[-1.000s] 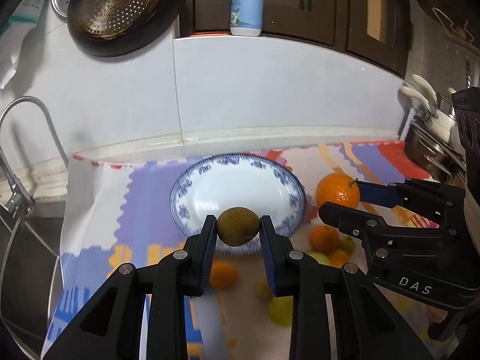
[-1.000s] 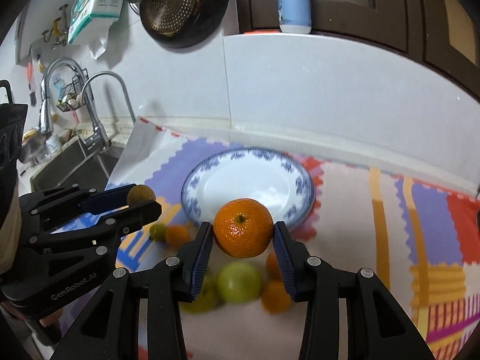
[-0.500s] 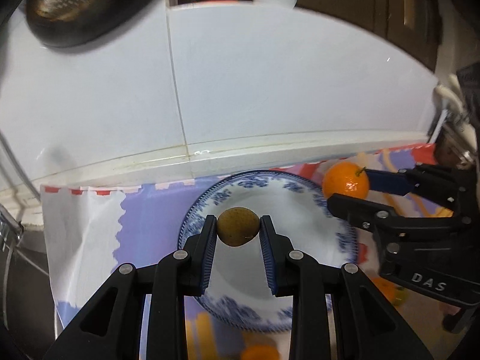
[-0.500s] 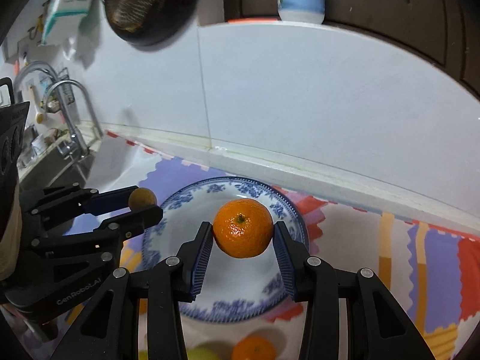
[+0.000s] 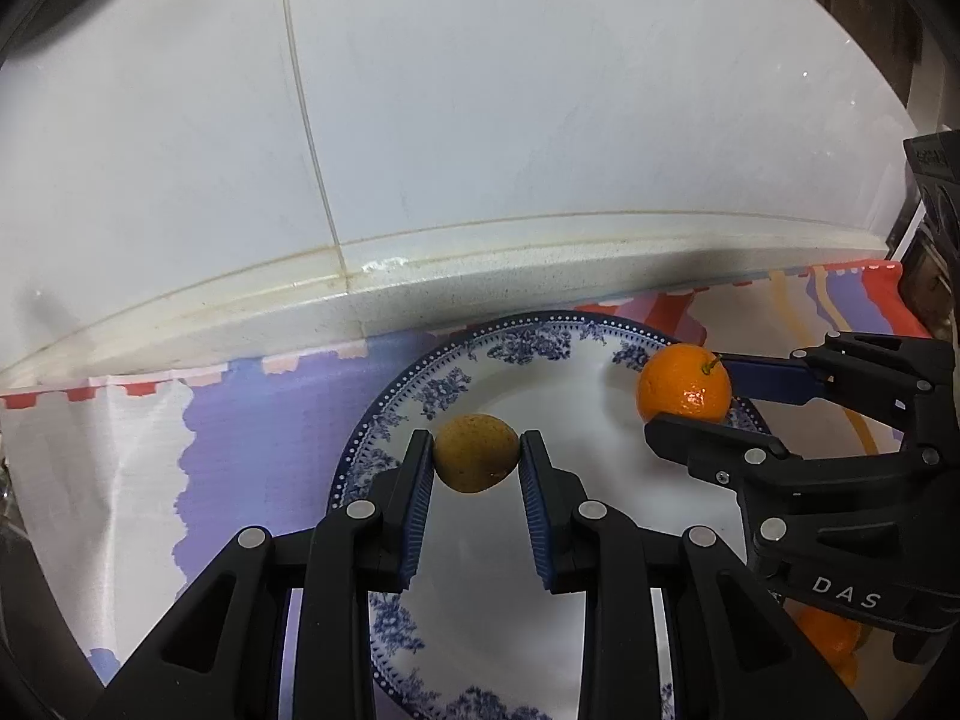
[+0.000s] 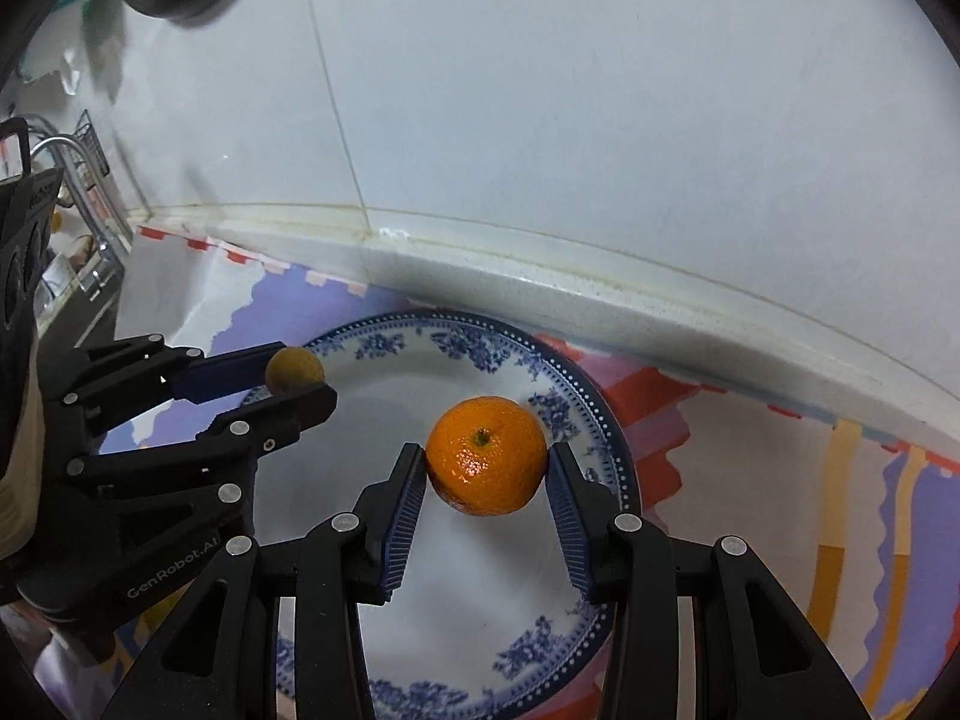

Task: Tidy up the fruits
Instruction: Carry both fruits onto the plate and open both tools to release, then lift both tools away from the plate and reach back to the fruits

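Note:
My left gripper (image 5: 476,461) is shut on a small brownish-yellow fruit (image 5: 475,459), held over the left part of a white plate with a blue flowered rim (image 5: 444,387). My right gripper (image 6: 486,463) is shut on an orange mandarin (image 6: 486,455) above the same plate (image 6: 576,402). In the left wrist view the right gripper (image 5: 684,402) and its mandarin (image 5: 684,383) hang over the plate's right rim. The right wrist view shows the left gripper (image 6: 297,373) with the brownish fruit (image 6: 294,368) at the plate's left edge. No fruit lies on the plate.
The plate sits on a colourful patterned mat (image 5: 252,420) close to the white tiled wall (image 5: 480,120) and its ledge. More orange fruit (image 5: 831,642) lies behind my right gripper at the lower right. A tap and sink (image 6: 78,192) are at the far left.
Both grippers have moved forward and down toward the wall, each keeping its fruit. They now hang over the plate, which fills the lower views; the loose fruit has dropped almost out of sight.

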